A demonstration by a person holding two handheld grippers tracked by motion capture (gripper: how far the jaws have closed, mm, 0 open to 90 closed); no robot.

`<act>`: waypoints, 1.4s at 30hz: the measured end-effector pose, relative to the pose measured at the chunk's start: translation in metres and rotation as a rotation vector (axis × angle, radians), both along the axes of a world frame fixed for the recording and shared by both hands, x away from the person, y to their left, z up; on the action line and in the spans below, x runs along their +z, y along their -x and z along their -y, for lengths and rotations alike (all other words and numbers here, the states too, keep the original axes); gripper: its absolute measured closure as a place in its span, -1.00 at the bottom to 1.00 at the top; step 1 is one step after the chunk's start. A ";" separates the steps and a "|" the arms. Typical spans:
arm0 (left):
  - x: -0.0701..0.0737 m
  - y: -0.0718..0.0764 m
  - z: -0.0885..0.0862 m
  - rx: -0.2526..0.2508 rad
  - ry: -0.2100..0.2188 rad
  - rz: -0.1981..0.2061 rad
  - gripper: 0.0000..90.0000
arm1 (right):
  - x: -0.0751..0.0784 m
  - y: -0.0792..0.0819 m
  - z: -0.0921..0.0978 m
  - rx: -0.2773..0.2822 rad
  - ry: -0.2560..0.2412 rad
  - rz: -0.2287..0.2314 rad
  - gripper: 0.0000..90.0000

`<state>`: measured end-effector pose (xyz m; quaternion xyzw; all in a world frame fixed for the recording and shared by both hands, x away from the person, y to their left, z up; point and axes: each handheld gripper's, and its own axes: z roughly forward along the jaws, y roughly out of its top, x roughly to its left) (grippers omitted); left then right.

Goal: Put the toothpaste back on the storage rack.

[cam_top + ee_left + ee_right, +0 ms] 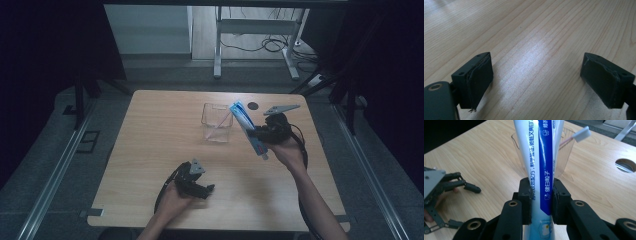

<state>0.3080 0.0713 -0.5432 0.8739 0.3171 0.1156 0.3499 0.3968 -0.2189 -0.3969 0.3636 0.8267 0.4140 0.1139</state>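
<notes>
My right gripper is shut on a white and blue toothpaste tube, held tilted in the air just right of a clear plastic cup. In the right gripper view the tube is pinched between my right gripper, and the clear cup stands behind it with a pink toothbrush leaning inside. My left gripper rests low near the table's front edge, open. In the left gripper view my left gripper stands wide apart over bare wood.
The wooden table has a round dark hole near its far edge. The left gripper lies off to the left in the right gripper view. Table legs and cables sit on the floor beyond.
</notes>
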 end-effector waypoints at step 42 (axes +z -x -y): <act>0.000 0.000 0.000 -0.001 0.000 0.001 -0.75 | 0.018 -0.035 -0.047 -0.001 -0.070 0.123 0.62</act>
